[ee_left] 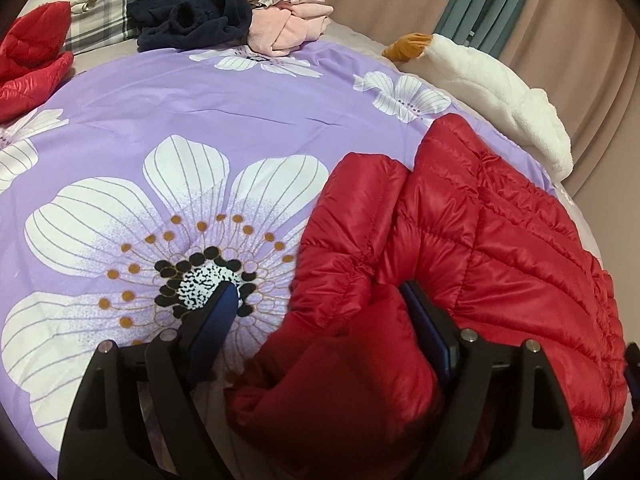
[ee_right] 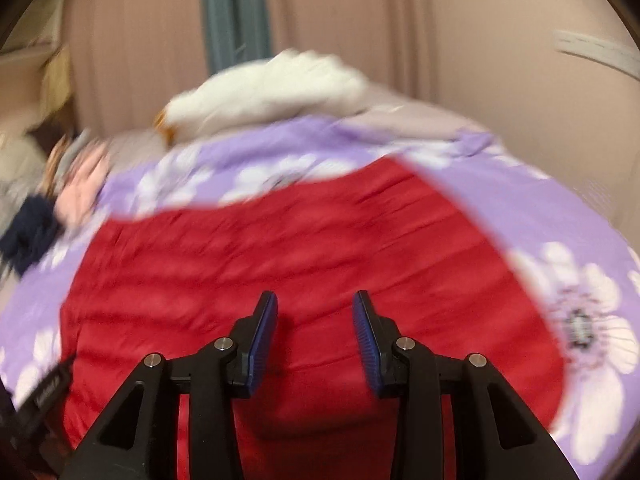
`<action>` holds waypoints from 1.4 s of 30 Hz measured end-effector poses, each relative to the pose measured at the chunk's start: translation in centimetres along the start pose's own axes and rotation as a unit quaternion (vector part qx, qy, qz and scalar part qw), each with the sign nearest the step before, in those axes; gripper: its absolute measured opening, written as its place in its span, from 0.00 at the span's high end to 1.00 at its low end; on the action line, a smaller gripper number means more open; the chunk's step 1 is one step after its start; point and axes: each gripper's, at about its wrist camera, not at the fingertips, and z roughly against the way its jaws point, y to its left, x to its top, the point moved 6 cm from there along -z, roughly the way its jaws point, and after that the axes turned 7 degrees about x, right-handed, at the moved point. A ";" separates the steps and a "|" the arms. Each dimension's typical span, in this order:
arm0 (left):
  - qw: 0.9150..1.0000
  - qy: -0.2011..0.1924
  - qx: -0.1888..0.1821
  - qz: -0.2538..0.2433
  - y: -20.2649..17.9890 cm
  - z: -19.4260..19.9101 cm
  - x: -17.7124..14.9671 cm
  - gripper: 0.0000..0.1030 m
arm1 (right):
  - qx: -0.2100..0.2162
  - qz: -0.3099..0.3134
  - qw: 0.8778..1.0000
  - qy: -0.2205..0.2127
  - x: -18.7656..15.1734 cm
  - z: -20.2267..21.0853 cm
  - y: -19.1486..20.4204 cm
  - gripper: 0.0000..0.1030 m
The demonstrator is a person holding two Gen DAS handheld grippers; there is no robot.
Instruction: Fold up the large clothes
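Note:
A red quilted puffer jacket (ee_left: 492,236) lies on the purple flowered bedspread (ee_left: 240,120), at the right in the left wrist view. My left gripper (ee_left: 316,300) is open wide; a bunched red sleeve (ee_left: 344,360) of the jacket lies between its fingers, against the right pad (ee_left: 424,328). In the blurred right wrist view the jacket (ee_right: 304,248) spreads flat under my right gripper (ee_right: 315,308), which is open and holds nothing.
A white fleece garment (ee_left: 500,92) lies along the bed's far right edge. A pile of navy (ee_left: 192,20) and pink (ee_left: 292,24) clothes sits at the back. Another red padded piece (ee_left: 32,60) lies at the far left. Curtains (ee_right: 360,20) hang behind the bed.

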 end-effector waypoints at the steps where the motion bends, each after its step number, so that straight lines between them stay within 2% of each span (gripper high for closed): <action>1: 1.000 0.001 -0.001 0.001 0.3 -0.2 0.4 0.18 | -0.010 -0.019 1.000 -0.003 0.5 0.4 -1.7 0.64; 5: 1.000 0.000 -0.002 0.001 -0.2 -0.2 0.2 0.18 | -0.046 -0.081 0.996 0.014 0.4 0.4 -7.8 0.64; 7: 1.000 0.000 -0.005 0.004 0.4 0.0 0.3 0.17 | -0.066 -0.085 0.994 0.026 -0.7 -0.1 -9.6 0.64; 9: 1.000 0.000 -0.013 0.008 -0.1 -0.1 0.1 0.16 | -0.074 -0.068 0.994 0.042 -2.6 -1.2 -10.5 0.59; 11: 1.000 0.000 -0.019 0.011 1.0 0.0 0.6 0.15 | -0.059 -0.075 0.994 0.059 -4.5 -2.5 -11.2 0.50; 14: 1.000 0.001 -0.019 0.011 1.8 0.0 1.3 0.15 | -0.011 -0.134 0.989 0.067 -5.0 -2.6 -12.8 0.46; 18: 1.000 0.001 -0.022 0.013 0.9 -0.1 0.7 0.14 | -0.006 -0.137 0.988 0.065 -5.2 -2.6 -12.7 0.46; 19: 1.000 0.001 -0.024 0.014 1.8 0.2 0.7 0.14 | -0.007 -0.135 0.989 0.065 -5.2 -2.6 -12.7 0.46; 26: 0.999 0.000 -0.040 0.026 2.0 0.3 0.9 0.13 | 0.013 -0.152 0.986 0.060 -5.2 -2.6 -12.8 0.43; 30: 0.998 0.001 -0.048 0.033 2.2 0.4 1.0 0.13 | 0.008 -0.147 0.987 0.062 -5.2 -2.7 -12.9 0.43; 36: 0.997 0.039 -0.049 0.039 3.0 1.6 0.6 0.13 | 0.009 -0.147 0.987 0.062 -5.2 -2.7 -13.2 0.42; 39: 0.990 0.090 -0.088 0.063 3.5 2.7 0.2 0.07 | 0.007 -0.145 0.987 0.062 -5.1 -2.8 -13.1 0.42; 40: 0.984 0.113 -0.115 0.070 3.5 3.2 -0.1 0.06 | 0.007 -0.145 0.988 0.062 -5.1 -2.8 -13.1 0.42; 41: 0.974 0.143 -0.154 0.079 3.3 3.7 -0.4 0.06 | 0.006 -0.143 0.988 0.062 -5.1 -2.8 -13.0 0.42; 42: 0.968 0.159 -0.176 0.085 3.2 4.0 -0.7 0.06 | 0.005 -0.142 0.988 0.062 -5.1 -2.8 -13.0 0.42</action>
